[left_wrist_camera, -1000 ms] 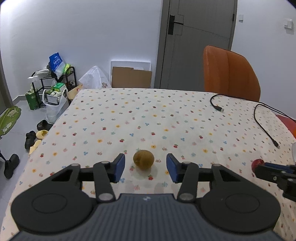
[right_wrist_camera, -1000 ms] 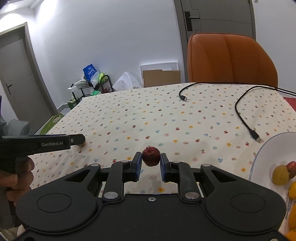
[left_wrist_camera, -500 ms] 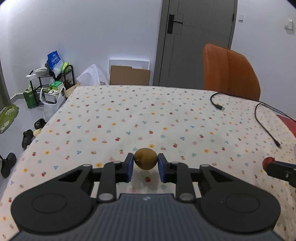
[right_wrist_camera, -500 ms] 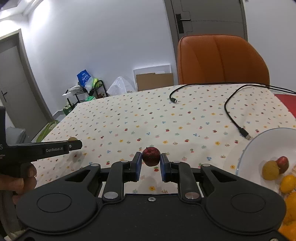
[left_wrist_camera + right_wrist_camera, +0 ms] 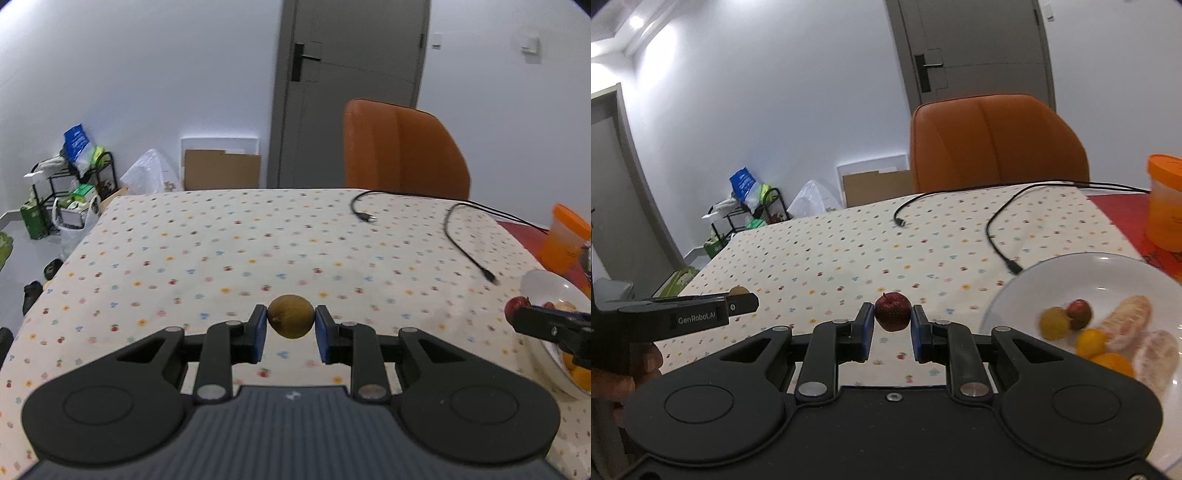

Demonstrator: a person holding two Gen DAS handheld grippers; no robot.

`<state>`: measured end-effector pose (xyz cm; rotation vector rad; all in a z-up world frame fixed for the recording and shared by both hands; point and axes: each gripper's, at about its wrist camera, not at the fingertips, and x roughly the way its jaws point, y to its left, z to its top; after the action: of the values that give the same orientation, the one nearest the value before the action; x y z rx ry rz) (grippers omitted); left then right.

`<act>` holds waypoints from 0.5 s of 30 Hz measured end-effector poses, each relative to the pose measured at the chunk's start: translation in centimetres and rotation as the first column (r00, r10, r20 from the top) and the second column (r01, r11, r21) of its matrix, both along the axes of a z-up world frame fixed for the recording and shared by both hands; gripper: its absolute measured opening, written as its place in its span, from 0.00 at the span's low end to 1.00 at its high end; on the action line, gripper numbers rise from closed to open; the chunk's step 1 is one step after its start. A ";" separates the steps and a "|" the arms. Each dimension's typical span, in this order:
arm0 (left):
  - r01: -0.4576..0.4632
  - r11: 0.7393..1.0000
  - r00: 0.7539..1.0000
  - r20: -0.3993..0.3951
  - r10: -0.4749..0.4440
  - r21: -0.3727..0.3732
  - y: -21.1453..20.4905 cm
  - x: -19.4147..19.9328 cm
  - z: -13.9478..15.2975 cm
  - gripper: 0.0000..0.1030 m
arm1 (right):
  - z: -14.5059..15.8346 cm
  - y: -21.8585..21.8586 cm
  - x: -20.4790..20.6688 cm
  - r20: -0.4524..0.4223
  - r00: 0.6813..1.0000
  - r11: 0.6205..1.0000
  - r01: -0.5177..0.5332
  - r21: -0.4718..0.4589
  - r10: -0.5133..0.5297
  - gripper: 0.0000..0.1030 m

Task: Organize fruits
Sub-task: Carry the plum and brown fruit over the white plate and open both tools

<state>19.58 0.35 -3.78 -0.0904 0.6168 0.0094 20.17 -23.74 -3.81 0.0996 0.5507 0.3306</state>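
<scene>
Both are carrying right now: left gripper [image 5: 291,321] has its blue pads clamped on either side of a brown kiwi [image 5: 290,316], right gripper [image 5: 892,318] pinches a small dark red apple [image 5: 892,311] the same way, both lifted above the table [image 5: 229,243].
</scene>
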 end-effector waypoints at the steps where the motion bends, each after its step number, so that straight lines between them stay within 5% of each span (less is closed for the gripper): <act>1: 0.010 1.000 1.000 0.003 -0.010 0.002 -0.4 -0.2 0.1 0.26 | 0.1 -0.3 -0.2 0.003 1.000 1.000 0.005 0.001 -0.005 0.19; 15: 0.100 0.995 0.994 0.049 -0.100 -0.001 -5.6 -1.4 1.3 0.26 | 0.5 -5.3 -2.7 0.031 0.995 0.995 0.093 0.024 -0.093 0.19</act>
<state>18.13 -5.27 -2.44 -0.0625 0.5719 -0.0907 17.42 -29.06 -3.33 0.1415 0.5090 0.2474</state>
